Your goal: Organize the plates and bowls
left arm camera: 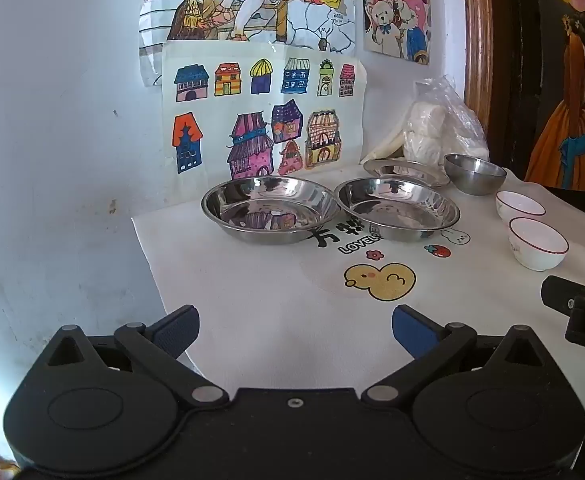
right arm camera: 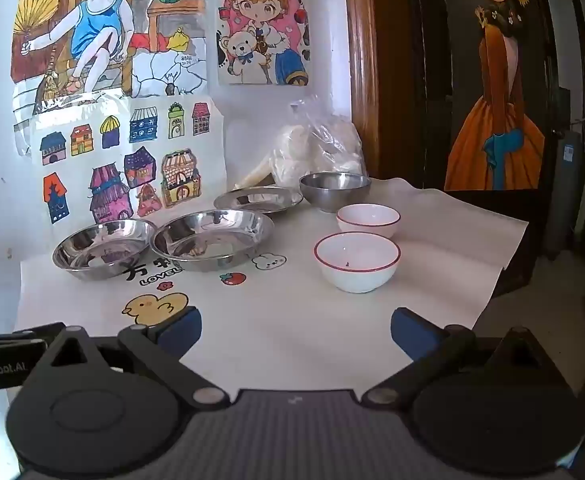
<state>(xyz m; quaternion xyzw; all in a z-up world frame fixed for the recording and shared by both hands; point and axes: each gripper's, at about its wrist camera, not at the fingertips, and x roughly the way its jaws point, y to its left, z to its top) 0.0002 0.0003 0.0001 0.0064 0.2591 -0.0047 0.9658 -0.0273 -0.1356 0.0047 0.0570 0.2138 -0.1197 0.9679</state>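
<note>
**Both tongs spread wide above a table of steel plates and bowls**

The left gripper [left arm camera: 295, 326] hung with its blue pads far apart and nothing between them, over the near part of the white tablecloth [left arm camera: 276, 344]. The right gripper [right arm camera: 296, 330] stood just as widely spread and equally empty.

Taking the yellow duck print [left arm camera: 380, 280] on the cloth as the mark: two deep steel plates sat just behind it, side by side with rims nearly touching, the left steel plate [left arm camera: 270, 210] behind and to the left, the right steel plate [left arm camera: 398, 210] directly behind. A flatter third steel plate [left arm camera: 406, 172] lay farther back and to the right of the duck, with a steel bowl [left arm camera: 475, 174] beside it. Right of the duck stood two white bowls with red rims, the far white bowl [left arm camera: 520, 204] and the near white bowl [left arm camera: 538, 244], close together.

Only the right wrist view showed the near white bowl [right arm camera: 357, 262] whole, with a small dark speck inside, and the cloth's right edge hanging over the table. It also caught a black part of the other tool at its left border. The left wrist view alone showed the cloth's left edge against the bare white wall [left arm camera: 52, 140]. Both views showed a plastic bag [left arm camera: 444, 124] behind the steel bowl and children's drawings [left arm camera: 260, 116] on the wall.
</note>
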